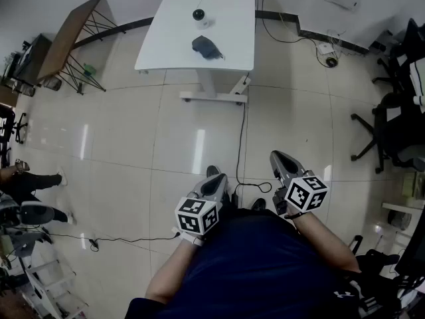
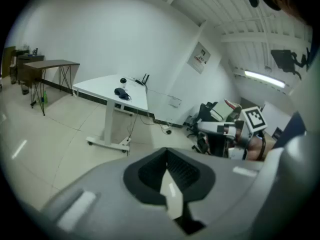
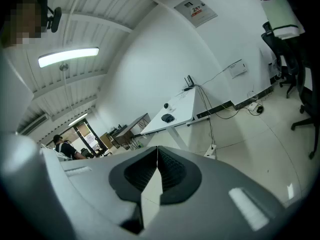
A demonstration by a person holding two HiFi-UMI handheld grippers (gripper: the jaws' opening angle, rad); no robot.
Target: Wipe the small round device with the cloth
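Far ahead stands a white table (image 1: 232,52) with a small round black-and-white device (image 1: 199,16) and a dark crumpled cloth (image 1: 206,46) on it. The device (image 2: 123,80) and cloth (image 2: 121,92) also show small in the left gripper view, and the device (image 3: 166,105) and cloth (image 3: 168,117) in the right gripper view. My left gripper (image 1: 213,181) and right gripper (image 1: 277,159) are held close to my body, far from the table. Both are shut with nothing between their jaws.
A brown trestle table (image 1: 70,35) stands at the left. A black cable (image 1: 243,131) runs from the white table's foot across the tiled floor. Office chairs (image 1: 392,121) crowd the right side. Another person's leg (image 1: 30,181) shows at the left edge.
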